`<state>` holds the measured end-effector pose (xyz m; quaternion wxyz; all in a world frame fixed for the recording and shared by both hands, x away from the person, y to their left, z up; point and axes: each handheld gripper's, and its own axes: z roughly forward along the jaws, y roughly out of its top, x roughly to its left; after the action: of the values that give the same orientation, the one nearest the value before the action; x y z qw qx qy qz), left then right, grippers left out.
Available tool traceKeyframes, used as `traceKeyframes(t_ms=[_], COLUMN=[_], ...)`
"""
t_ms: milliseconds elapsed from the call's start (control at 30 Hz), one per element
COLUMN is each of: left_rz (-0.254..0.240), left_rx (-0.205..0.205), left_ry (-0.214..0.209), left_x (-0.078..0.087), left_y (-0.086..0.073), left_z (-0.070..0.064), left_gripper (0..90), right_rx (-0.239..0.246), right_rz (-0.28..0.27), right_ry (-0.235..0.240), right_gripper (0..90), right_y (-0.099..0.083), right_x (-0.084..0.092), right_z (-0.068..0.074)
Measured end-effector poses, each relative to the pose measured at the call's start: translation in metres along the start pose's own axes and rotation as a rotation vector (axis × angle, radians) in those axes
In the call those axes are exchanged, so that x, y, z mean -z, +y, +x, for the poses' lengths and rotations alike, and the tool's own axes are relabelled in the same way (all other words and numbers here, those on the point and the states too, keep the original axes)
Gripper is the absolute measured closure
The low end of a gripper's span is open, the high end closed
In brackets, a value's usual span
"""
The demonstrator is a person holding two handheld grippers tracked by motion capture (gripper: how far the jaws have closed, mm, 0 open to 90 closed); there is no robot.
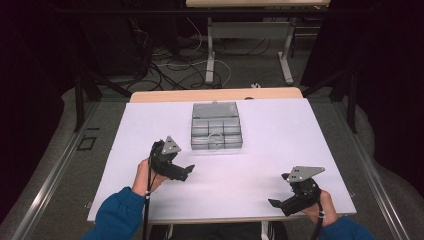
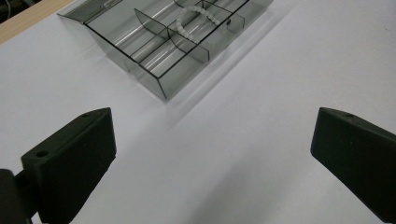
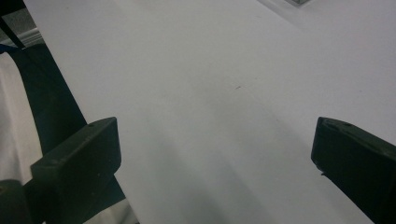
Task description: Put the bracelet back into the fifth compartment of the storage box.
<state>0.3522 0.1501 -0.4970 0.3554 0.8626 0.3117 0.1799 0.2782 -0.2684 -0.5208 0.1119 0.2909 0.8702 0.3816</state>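
A clear grey compartment box [image 1: 216,127] stands on the white table top with its lid folded open at the far side. A ring of white beads [image 1: 216,138] lies in one of its front compartments, also seen from my left gripper view as the bead ring [image 2: 196,21] inside the box [image 2: 159,51]. My left gripper [image 1: 187,172] sits left of and nearer than the box, apart from it; its jaws stand wide open [image 2: 212,135] with nothing between them. My right gripper [image 1: 275,204] rests near the front right edge, open [image 3: 215,144] and empty over bare table.
The white table top [image 1: 280,145] has a wooden strip [image 1: 215,95] along its far edge. Beyond it are another table's legs [image 1: 210,50] and loose cables on the floor. Metal rails [image 1: 50,185] run along both sides. The front table edge [image 3: 70,79] drops off beside my right gripper.
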Motion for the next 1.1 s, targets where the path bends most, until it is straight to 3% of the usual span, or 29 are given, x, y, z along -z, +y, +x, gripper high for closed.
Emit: traceKeyframes(t_ms=[600, 1100], left_rz=[0.012, 0.005], left_rx=[0.02, 0.005], left_ry=[-0.001, 0.012], left_x=[0.032, 0.05], left_y=[-0.037, -0.058], left_z=[-0.011, -0.019], left_gripper=[0.1, 0.1], right_rx=[-0.008, -0.006], right_rz=[0.0, -0.017], right_ry=[-0.001, -0.01], right_gripper=[1.1, 1.1], right_y=[0.0, -0.001], right_x=[-0.001, -0.002], right_z=[0.001, 0.001])
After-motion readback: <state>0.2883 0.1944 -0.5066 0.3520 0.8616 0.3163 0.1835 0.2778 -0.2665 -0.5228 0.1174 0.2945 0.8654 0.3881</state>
